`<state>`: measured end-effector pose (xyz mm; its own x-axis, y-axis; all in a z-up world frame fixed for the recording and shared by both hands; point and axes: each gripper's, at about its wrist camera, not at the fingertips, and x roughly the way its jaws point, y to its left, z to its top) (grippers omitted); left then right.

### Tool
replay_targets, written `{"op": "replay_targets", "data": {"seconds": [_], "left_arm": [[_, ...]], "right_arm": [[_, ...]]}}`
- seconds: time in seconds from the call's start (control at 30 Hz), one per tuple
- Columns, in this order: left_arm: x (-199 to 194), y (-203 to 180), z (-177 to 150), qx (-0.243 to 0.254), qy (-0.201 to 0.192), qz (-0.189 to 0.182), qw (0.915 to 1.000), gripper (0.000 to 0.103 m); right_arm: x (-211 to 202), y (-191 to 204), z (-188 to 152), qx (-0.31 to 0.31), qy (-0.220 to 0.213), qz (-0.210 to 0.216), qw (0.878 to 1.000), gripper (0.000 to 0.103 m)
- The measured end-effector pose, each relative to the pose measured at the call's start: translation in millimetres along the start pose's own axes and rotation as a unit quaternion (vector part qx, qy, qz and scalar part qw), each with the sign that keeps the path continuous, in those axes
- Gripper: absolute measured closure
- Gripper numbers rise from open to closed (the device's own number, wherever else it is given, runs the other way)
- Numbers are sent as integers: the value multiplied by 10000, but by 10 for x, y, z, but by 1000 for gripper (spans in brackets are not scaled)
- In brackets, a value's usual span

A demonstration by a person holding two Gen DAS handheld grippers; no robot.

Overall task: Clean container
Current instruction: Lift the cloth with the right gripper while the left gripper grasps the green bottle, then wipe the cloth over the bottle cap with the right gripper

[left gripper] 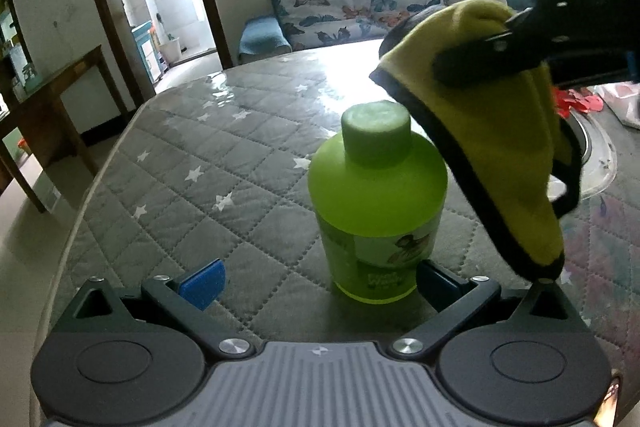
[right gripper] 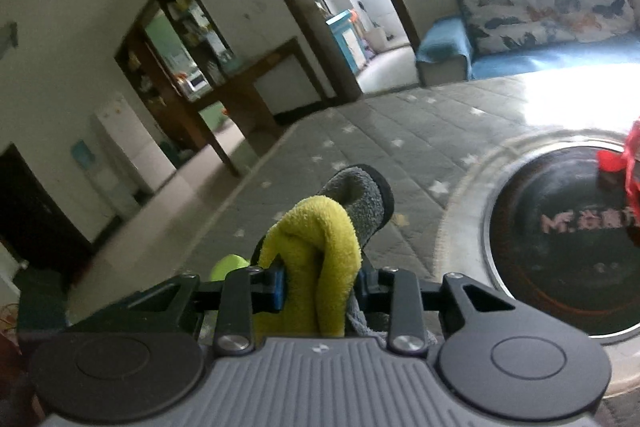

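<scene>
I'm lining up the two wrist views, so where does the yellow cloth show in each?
Left wrist view: the yellow cloth hangs at upper right, clamped in the right hand-held gripper, above and right of the green bottle.
Right wrist view: it sits bottom centre, pinched between the fingers.
Shared landmark: the butterfly cushion.

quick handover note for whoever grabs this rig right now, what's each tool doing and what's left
Left tool: open, fingers either side of the green bottle, right pad near its base; contact unclear.
Right tool: shut on the yellow cloth, held up beside the bottle's cap.
Bottle stands upright, capped, on the quilted star tabletop.
Done: cloth picked up. Left: steady the bottle, wipe it.
</scene>
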<state>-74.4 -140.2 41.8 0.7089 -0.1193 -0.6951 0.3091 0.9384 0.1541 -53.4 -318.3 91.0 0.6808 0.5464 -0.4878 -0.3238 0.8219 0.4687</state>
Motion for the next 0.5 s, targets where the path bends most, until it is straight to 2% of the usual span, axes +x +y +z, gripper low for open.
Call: {"op": "replay_targets", "data": {"seconds": [0.2,0.5], "left_arm": [[-19,-1,1,93,-108,-50,9999,0],[-14,-3,-15,113,-151,-76,9998,0]], "right_arm": [[206,-100,-19,270,47,97,9996,72],[430,-307,-178,386,347,-88,9986,72]]}}
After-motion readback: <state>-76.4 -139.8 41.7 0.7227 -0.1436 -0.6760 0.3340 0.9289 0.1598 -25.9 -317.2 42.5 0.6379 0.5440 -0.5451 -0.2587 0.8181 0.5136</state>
